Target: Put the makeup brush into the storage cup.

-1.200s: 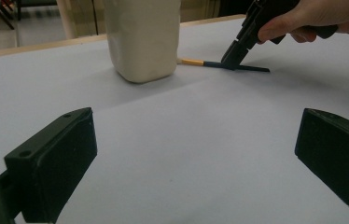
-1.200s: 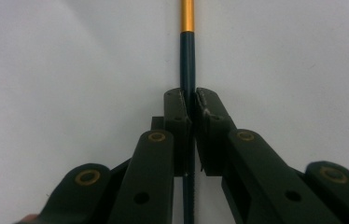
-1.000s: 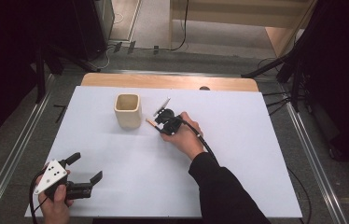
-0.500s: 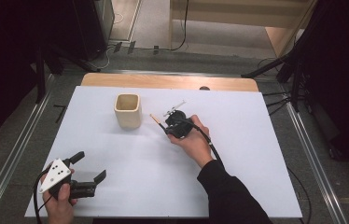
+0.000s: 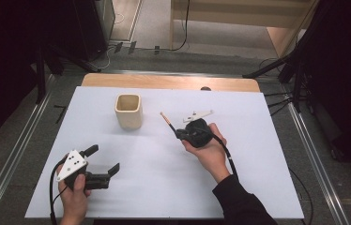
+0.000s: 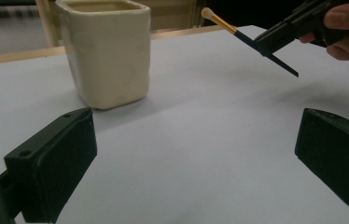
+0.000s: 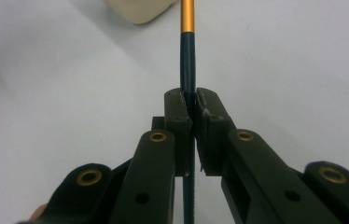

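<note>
A cream square cup (image 5: pixel 128 111) (image 6: pixel 105 51) stands upright on the white table, its base just visible at the top of the right gripper view (image 7: pixel 140 11). My right gripper (image 5: pixel 179 134) (image 7: pixel 190 100) is shut on a thin brush (image 5: pixel 168 120) (image 6: pixel 238 33) (image 7: pixel 188 51) with a dark handle, gold ferrule and pale tip. The brush is lifted above the table, right of the cup, its tip pointing toward the cup. My left gripper (image 5: pixel 102 159) (image 6: pixel 196 154) rests near the front left, jaws wide open and holding nothing, facing the cup.
A white sheet (image 5: pixel 164 187) covers the table, with a wooden strip (image 5: pixel 164 82) along the far edge. Metal rails (image 5: pixel 19 150) run down both sides. Dark stands and cables sit on the floor beyond.
My right gripper has moved right and slightly toward me with the brush, away from the cup. The left gripper has shifted a little to the right.
</note>
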